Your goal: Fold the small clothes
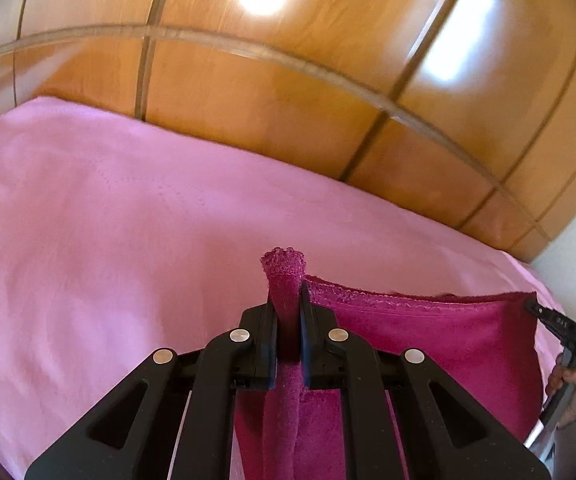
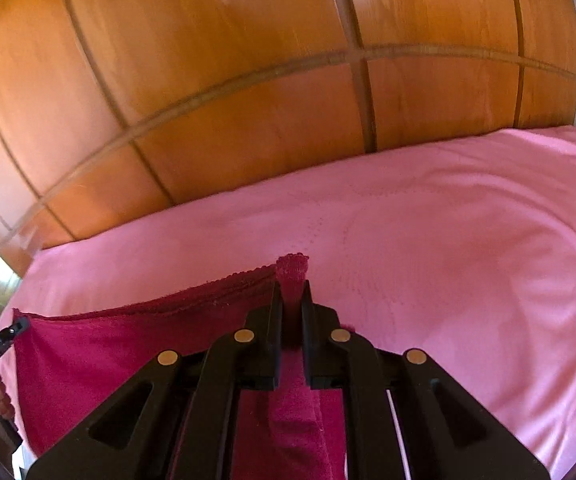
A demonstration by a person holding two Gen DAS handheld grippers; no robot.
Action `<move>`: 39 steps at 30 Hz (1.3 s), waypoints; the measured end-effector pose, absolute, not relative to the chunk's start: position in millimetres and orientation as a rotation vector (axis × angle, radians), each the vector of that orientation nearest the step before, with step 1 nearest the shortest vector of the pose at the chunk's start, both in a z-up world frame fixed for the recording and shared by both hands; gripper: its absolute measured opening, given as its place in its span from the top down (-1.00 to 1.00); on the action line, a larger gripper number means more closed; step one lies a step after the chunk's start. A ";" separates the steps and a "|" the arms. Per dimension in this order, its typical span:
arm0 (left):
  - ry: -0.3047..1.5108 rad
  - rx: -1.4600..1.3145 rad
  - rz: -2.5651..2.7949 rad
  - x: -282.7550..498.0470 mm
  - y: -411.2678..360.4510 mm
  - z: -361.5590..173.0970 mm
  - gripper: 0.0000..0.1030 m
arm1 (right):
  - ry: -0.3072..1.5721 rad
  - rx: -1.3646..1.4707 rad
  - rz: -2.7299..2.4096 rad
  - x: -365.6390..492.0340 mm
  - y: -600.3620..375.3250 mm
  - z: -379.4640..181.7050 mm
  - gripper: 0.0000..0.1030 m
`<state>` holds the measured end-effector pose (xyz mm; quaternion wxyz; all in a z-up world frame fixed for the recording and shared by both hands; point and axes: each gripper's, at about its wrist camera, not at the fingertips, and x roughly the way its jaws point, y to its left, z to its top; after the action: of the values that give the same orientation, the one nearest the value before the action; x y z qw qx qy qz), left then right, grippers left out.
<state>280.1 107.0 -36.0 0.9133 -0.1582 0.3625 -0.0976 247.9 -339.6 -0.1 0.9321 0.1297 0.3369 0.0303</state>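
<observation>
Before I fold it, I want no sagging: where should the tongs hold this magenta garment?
At the two top corners of its lace-trimmed edge, one from each side. The left tongs and right tongs already pinch those corners, so the magenta garment hangs stretched flat between them above the pink bedspread.

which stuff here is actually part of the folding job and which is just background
In the job:
- magenta lace-trimmed garment, stretched between the two grippers
- left gripper, shut on one corner
- right gripper, shut on the other corner

Just there:
- pink bedspread, under the garment
- wooden panelled wardrobe, behind the bed
</observation>
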 end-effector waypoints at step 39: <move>0.879 -0.209 -0.230 103.3 111.0 -96.5 0.09 | 0.867 0.115 0.128 75.3 -363.3 -63.3 0.51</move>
<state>103.3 111.0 -96.5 0.8933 -0.1005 0.4238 -0.1107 75.3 -363.3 -63.3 0.9038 0.0558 0.4197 0.0621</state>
